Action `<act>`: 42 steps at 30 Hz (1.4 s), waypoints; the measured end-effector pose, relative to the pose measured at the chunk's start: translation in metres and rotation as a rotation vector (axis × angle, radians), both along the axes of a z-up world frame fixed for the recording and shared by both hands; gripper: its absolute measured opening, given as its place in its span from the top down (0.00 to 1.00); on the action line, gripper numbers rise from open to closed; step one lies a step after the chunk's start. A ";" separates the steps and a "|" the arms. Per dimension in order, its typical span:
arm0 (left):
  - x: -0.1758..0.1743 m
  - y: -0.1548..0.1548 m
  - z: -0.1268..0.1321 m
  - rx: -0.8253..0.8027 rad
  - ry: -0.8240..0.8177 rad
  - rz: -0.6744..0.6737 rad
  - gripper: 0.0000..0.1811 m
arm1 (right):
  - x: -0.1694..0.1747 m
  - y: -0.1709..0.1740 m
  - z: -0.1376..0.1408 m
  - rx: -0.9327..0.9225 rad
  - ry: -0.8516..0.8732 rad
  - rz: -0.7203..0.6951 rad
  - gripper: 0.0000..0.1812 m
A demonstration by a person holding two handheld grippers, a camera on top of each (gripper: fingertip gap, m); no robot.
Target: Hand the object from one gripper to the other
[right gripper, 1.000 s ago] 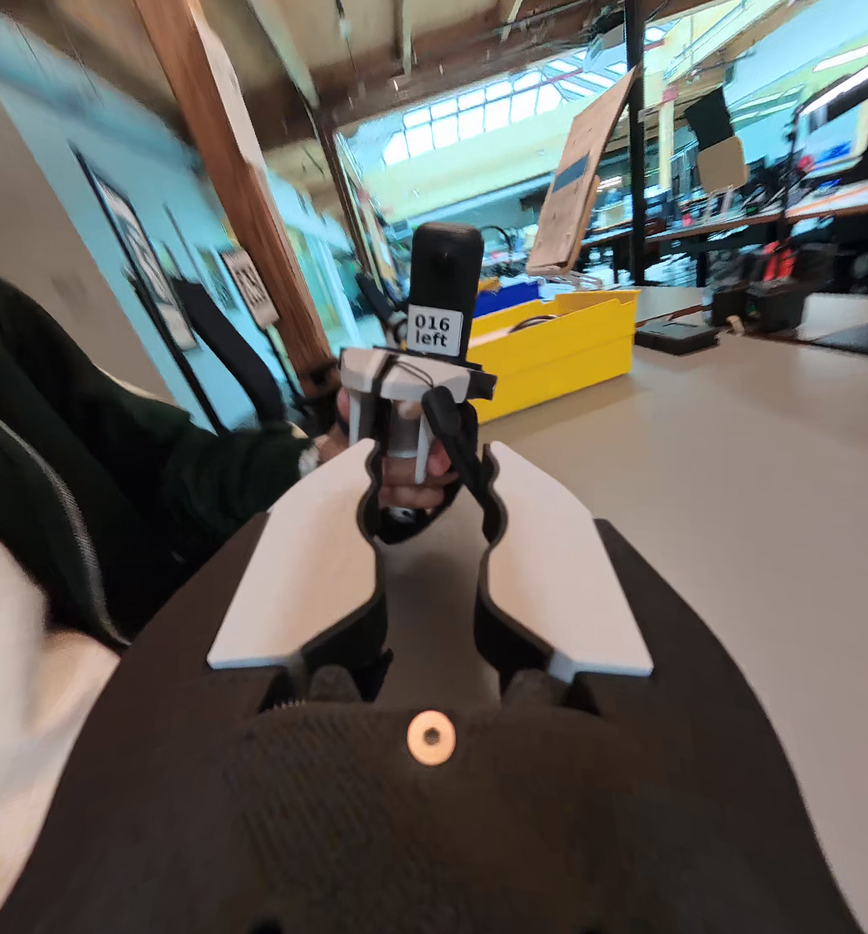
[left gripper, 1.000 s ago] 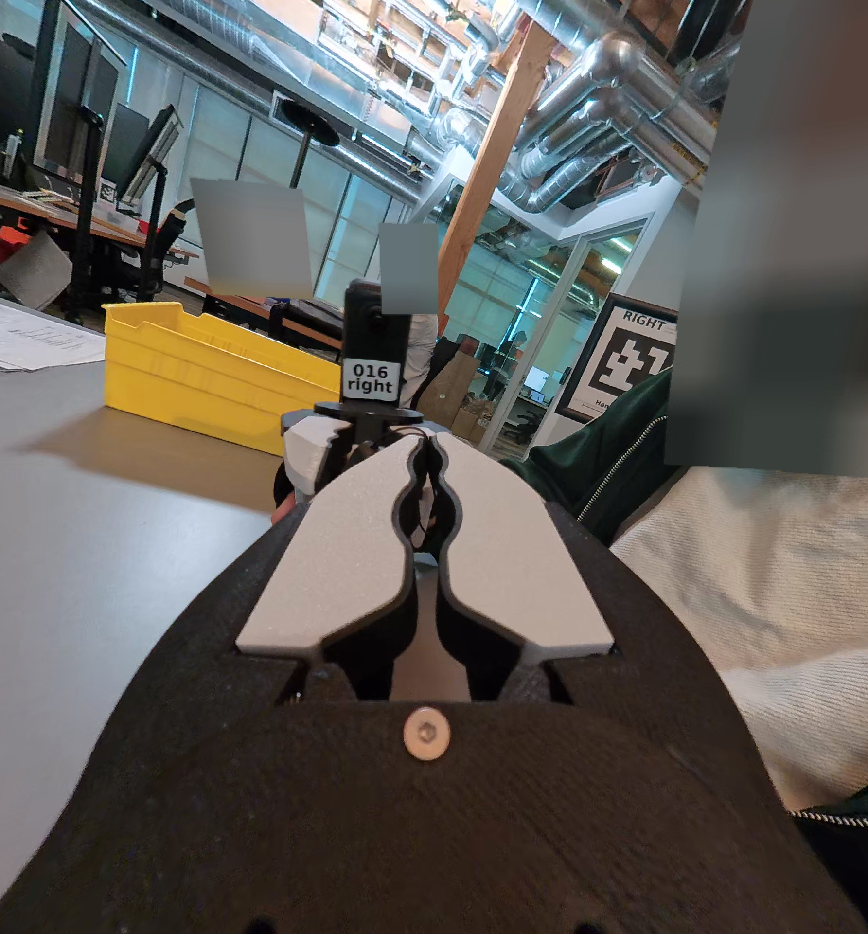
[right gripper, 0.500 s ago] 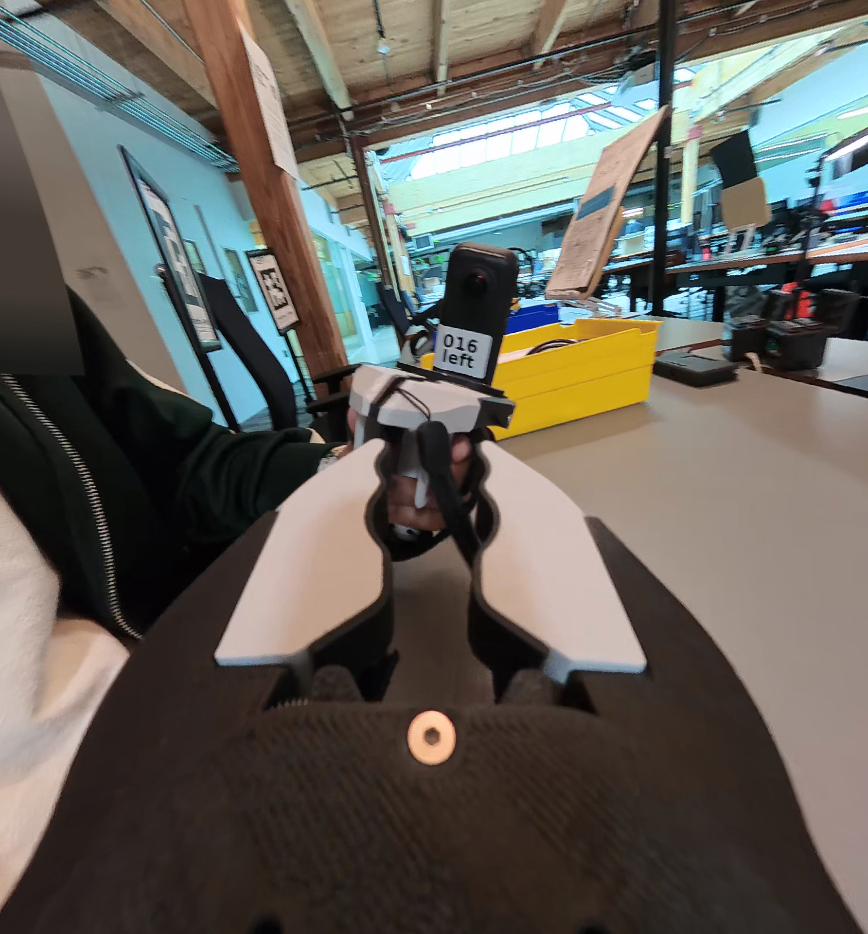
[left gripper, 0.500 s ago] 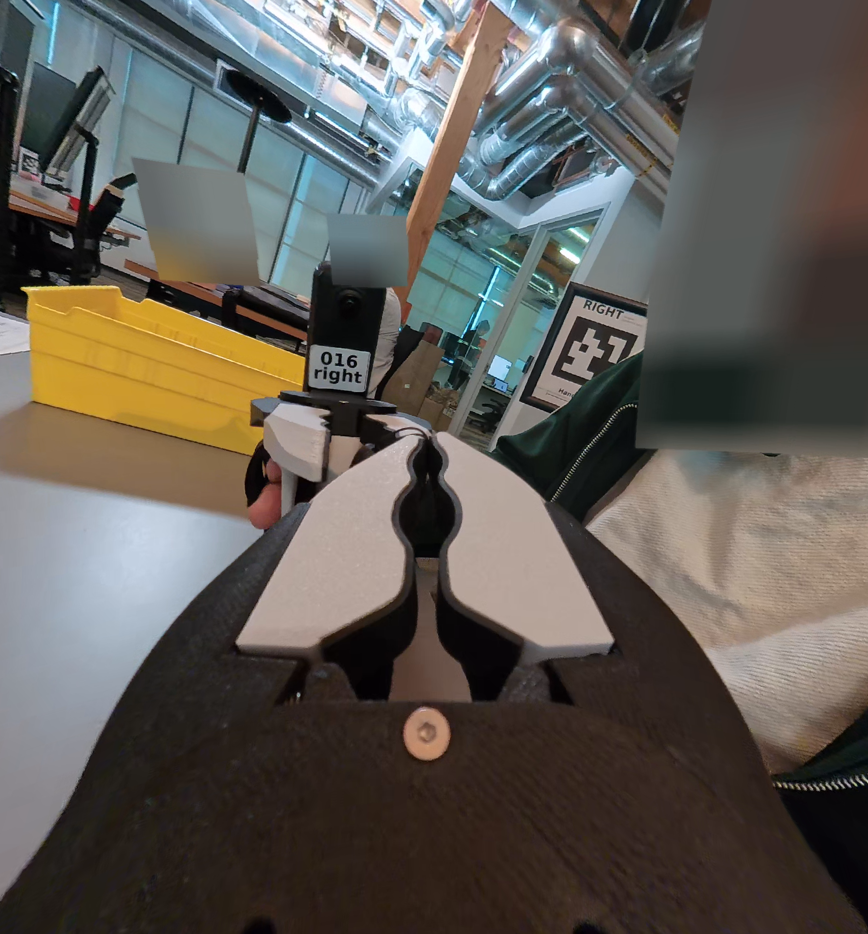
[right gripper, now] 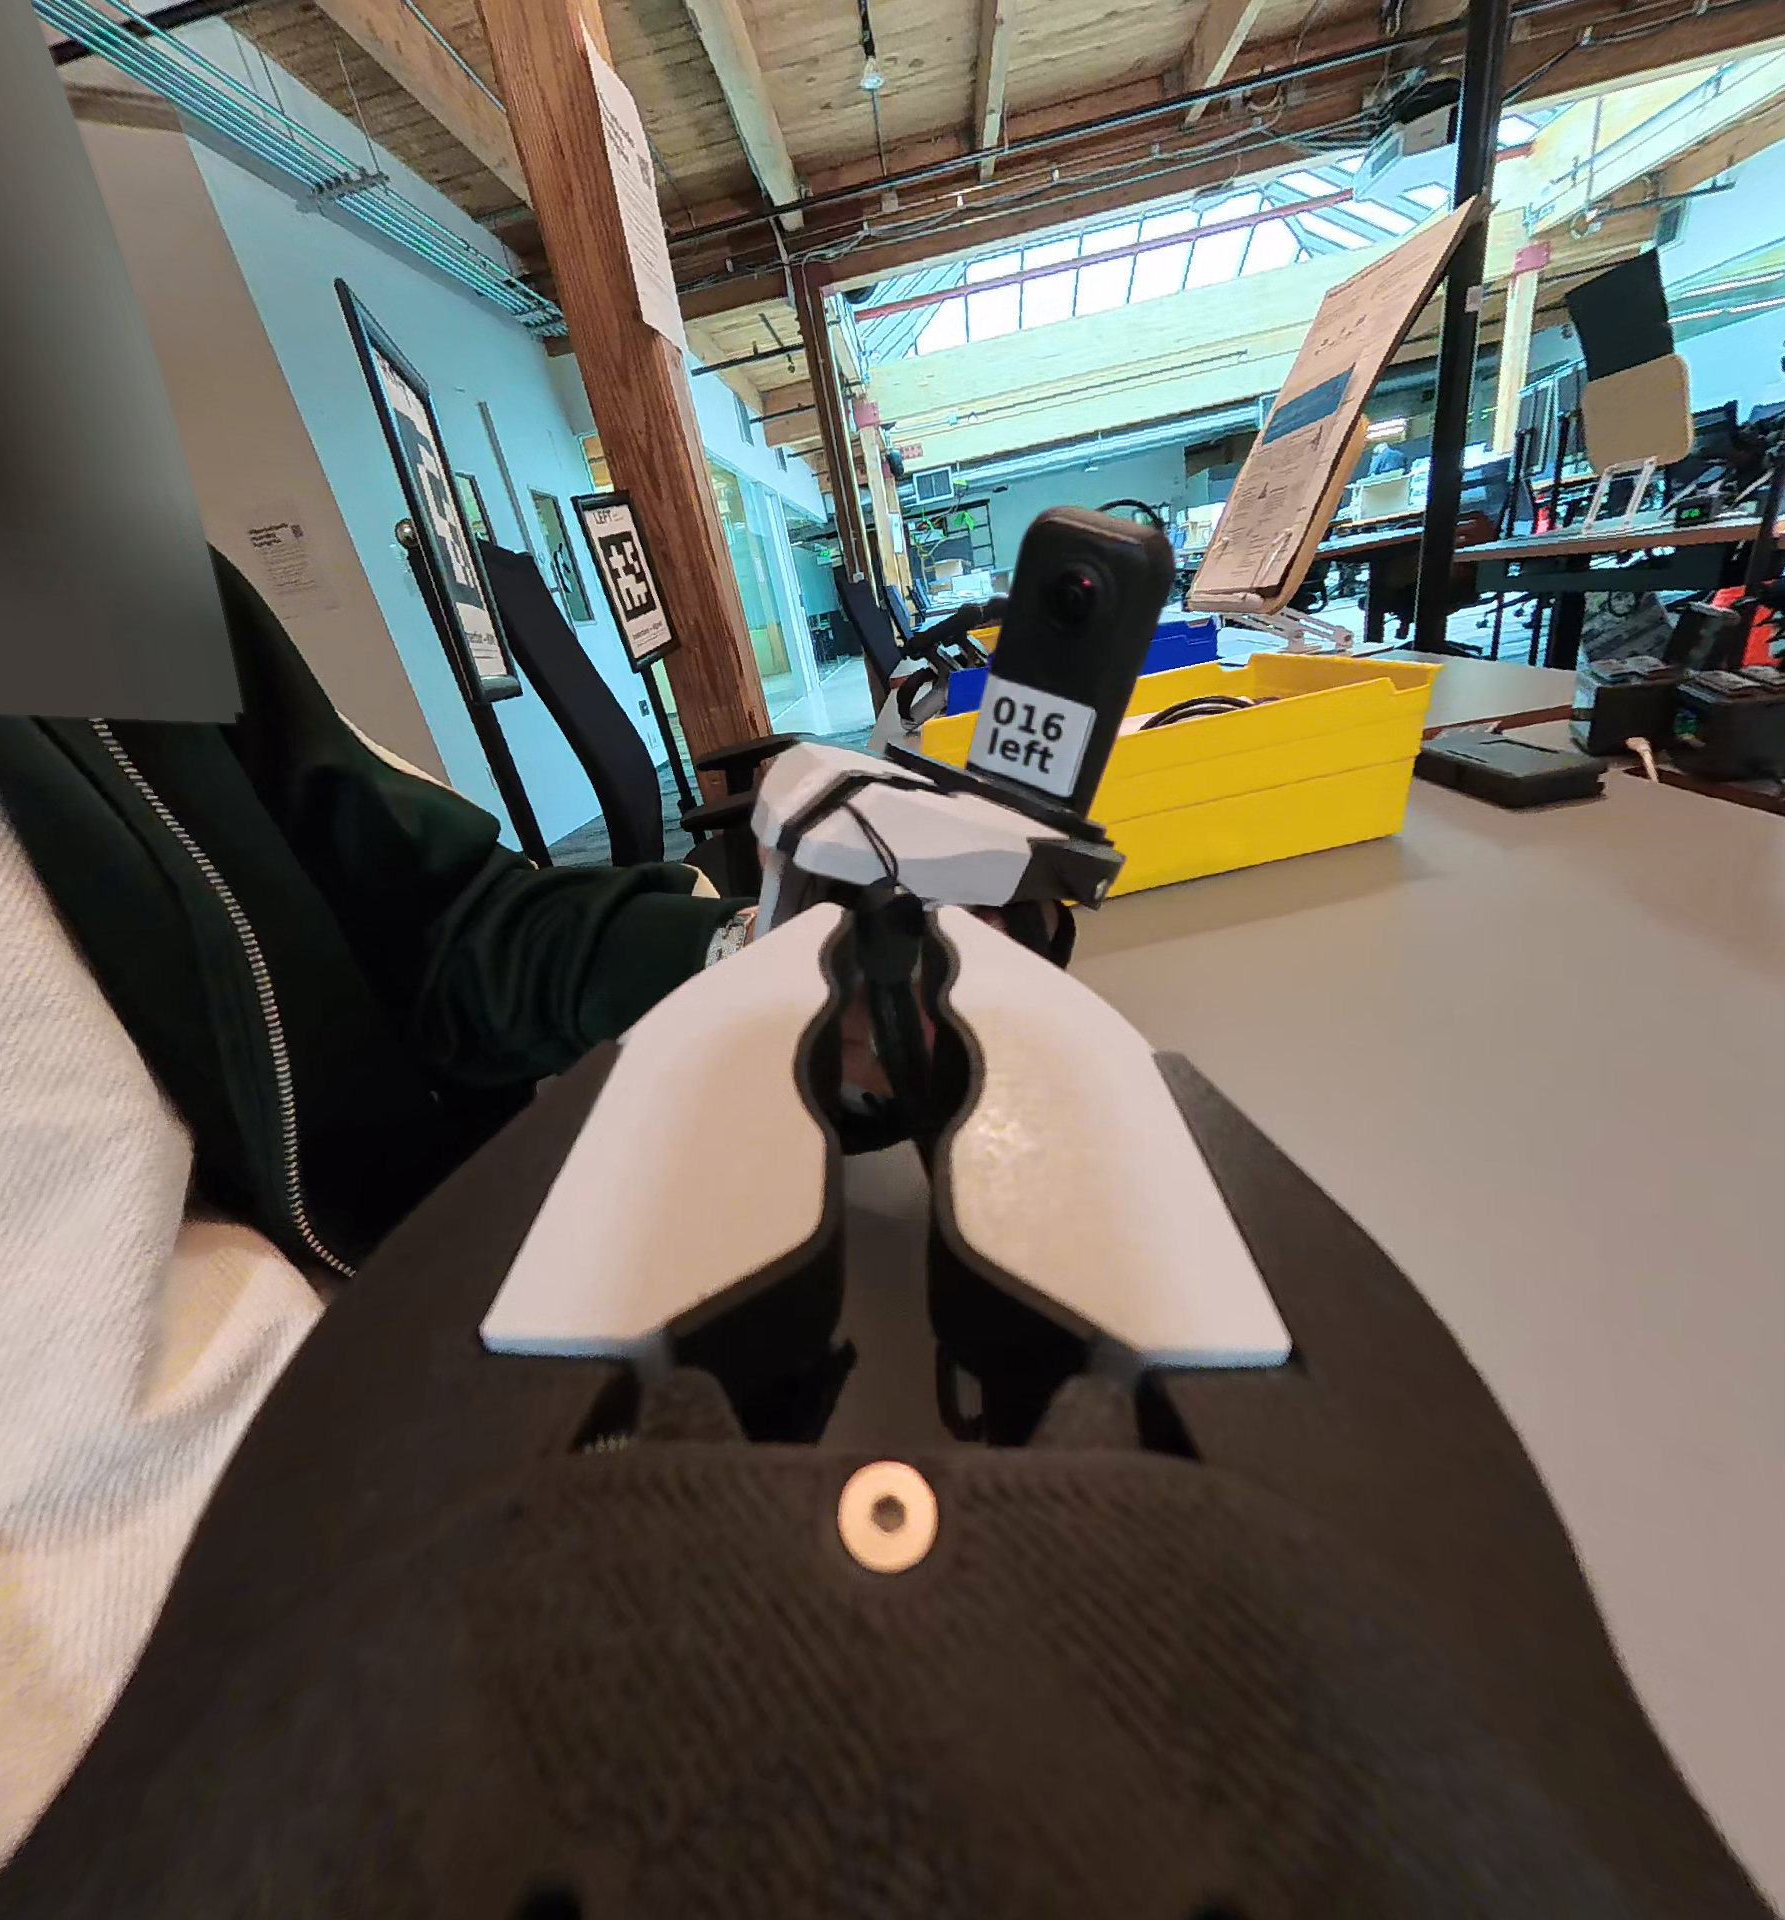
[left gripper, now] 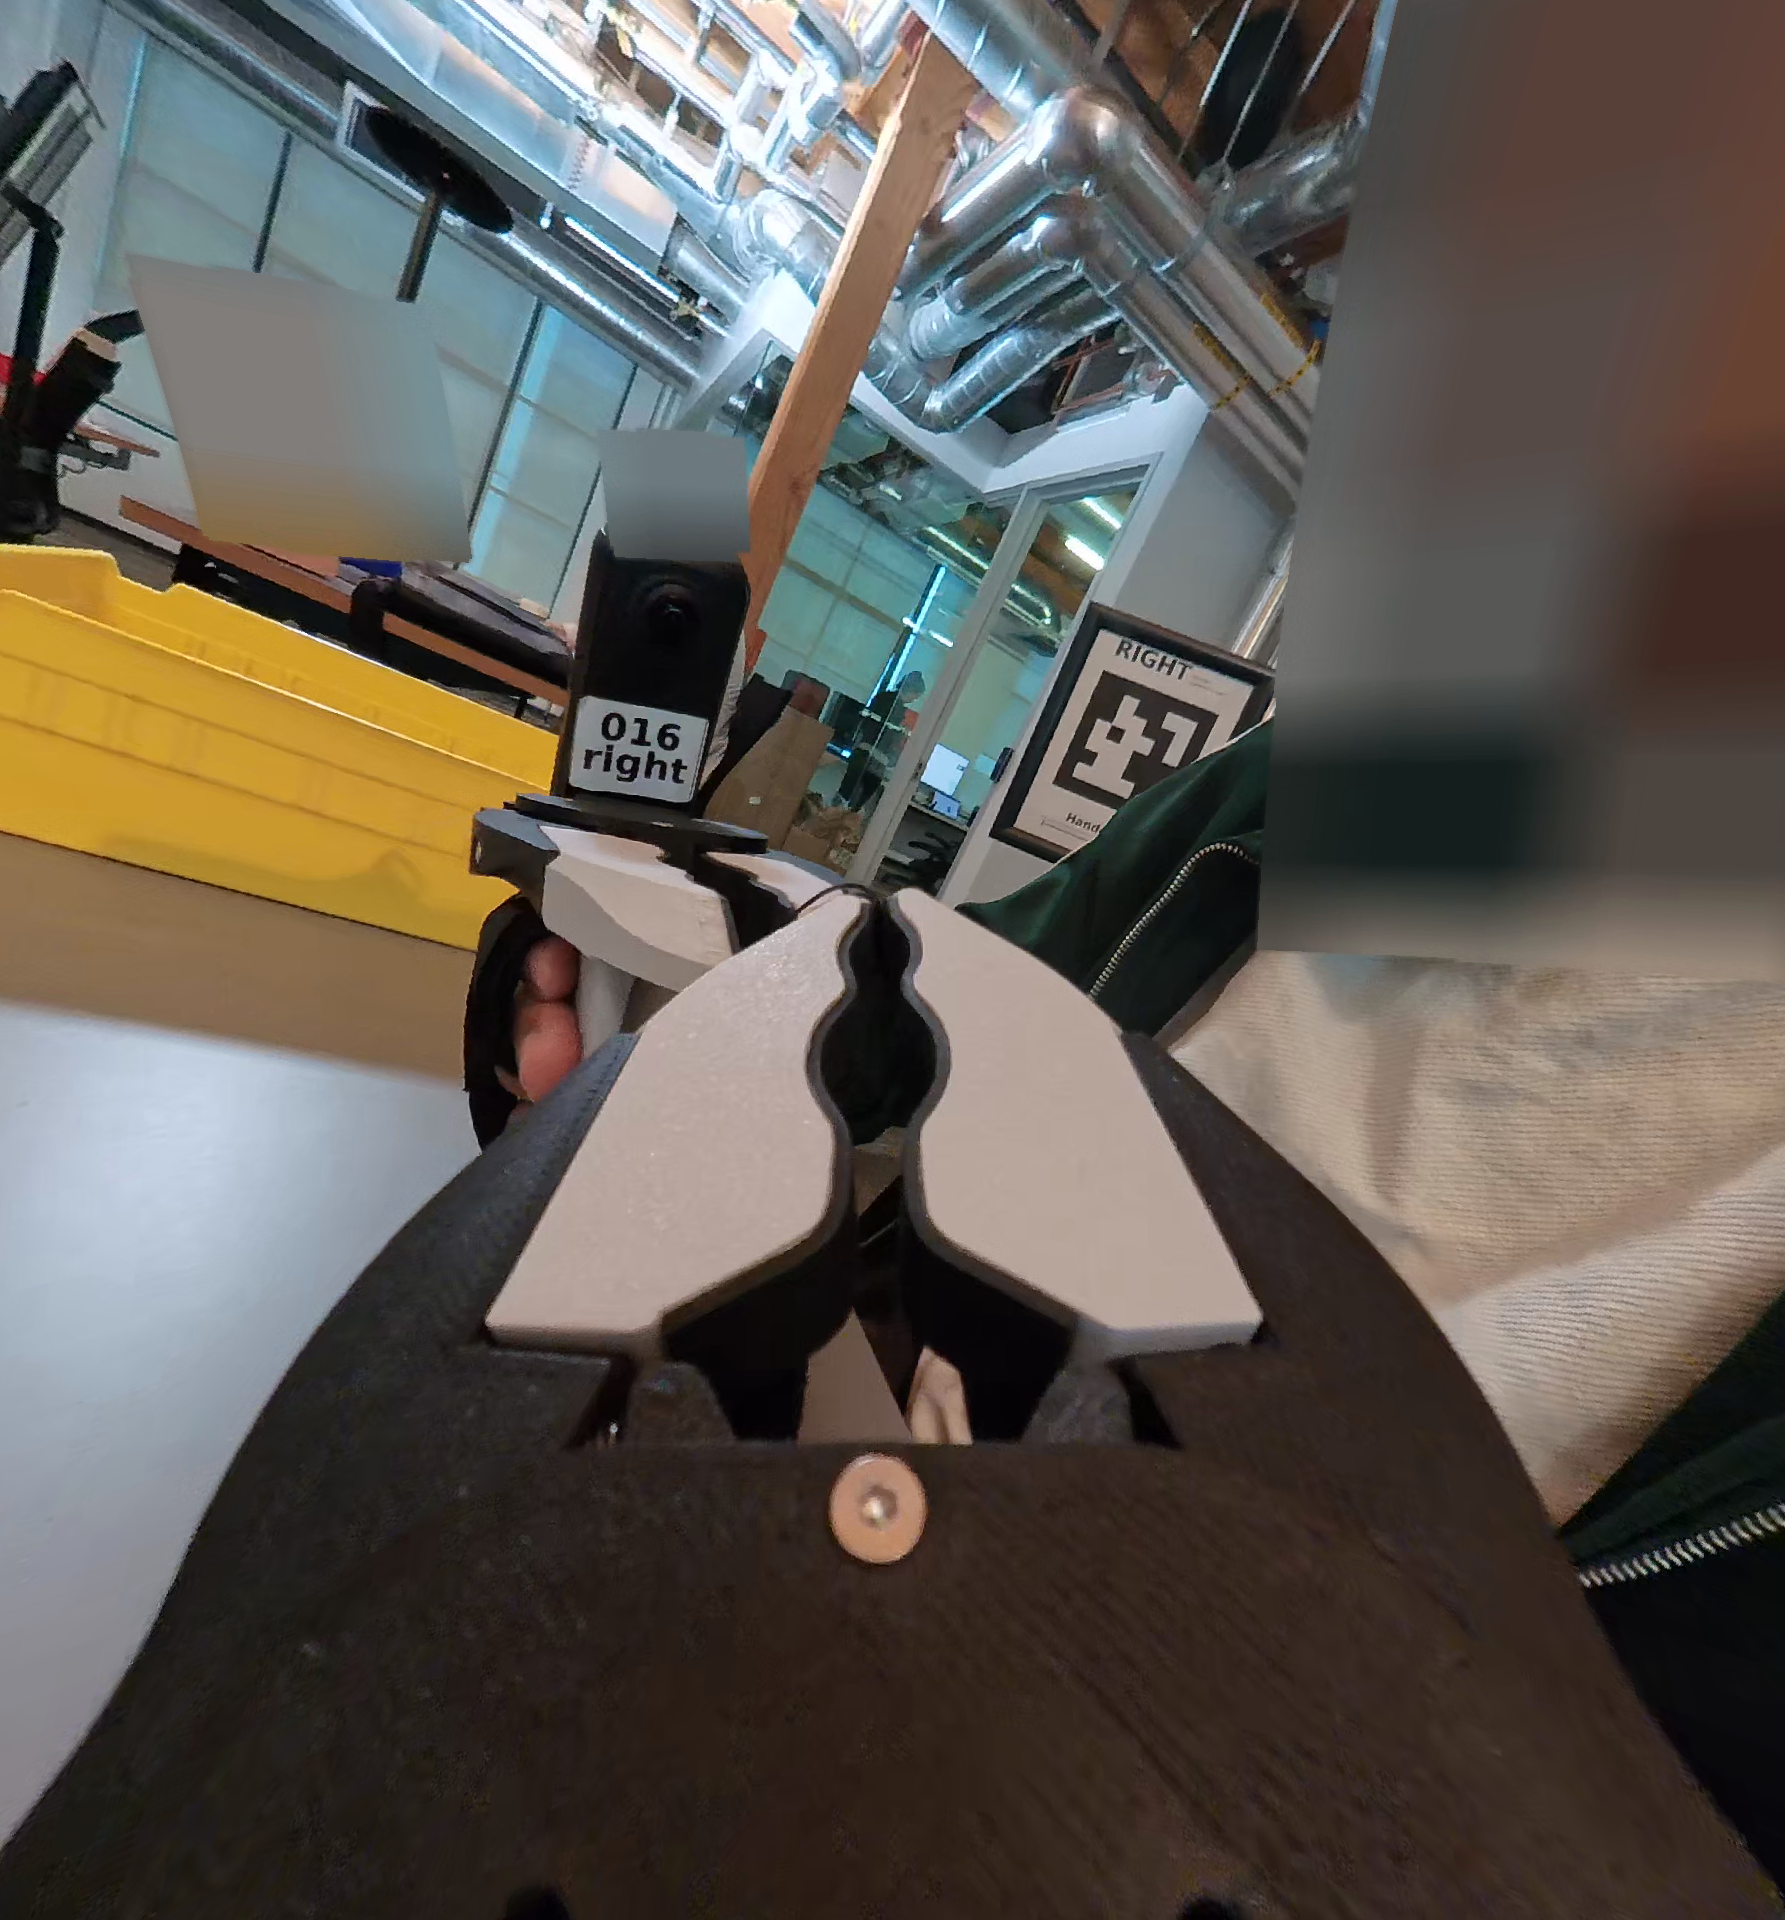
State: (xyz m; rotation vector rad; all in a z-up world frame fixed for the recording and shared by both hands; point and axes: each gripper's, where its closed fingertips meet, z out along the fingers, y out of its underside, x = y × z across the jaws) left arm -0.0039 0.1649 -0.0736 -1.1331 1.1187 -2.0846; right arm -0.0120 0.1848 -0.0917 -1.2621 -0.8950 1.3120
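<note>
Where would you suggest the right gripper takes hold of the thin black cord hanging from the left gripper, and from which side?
Grip the free length of the black cord just below the left gripper tips, coming head-on from the side facing that gripper. The cord is thin and hangs roughly upright, so fingers set on either side can pinch it. The right gripper seems closed there.

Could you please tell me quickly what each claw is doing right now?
Left claw: closed, apparently on the black cord.
Right claw: closed on the same black cord.
</note>
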 end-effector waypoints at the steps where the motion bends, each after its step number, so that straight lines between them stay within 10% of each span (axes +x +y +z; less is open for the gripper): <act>1: 0.000 0.001 0.000 -0.013 -0.003 -0.003 1.00 | 0.000 0.000 0.001 -0.002 0.002 0.000 0.94; 11: -0.003 0.020 0.000 -0.034 -0.005 0.106 0.91 | 0.019 0.015 0.012 -0.041 0.087 -0.078 0.94; 21: 0.018 0.060 -0.076 0.245 0.436 0.481 0.75 | 0.044 0.039 0.024 -0.103 0.177 -0.304 0.94; 42: 0.022 0.049 -0.067 0.256 0.394 0.452 0.94 | 0.038 0.039 0.026 -0.110 0.205 -0.322 0.82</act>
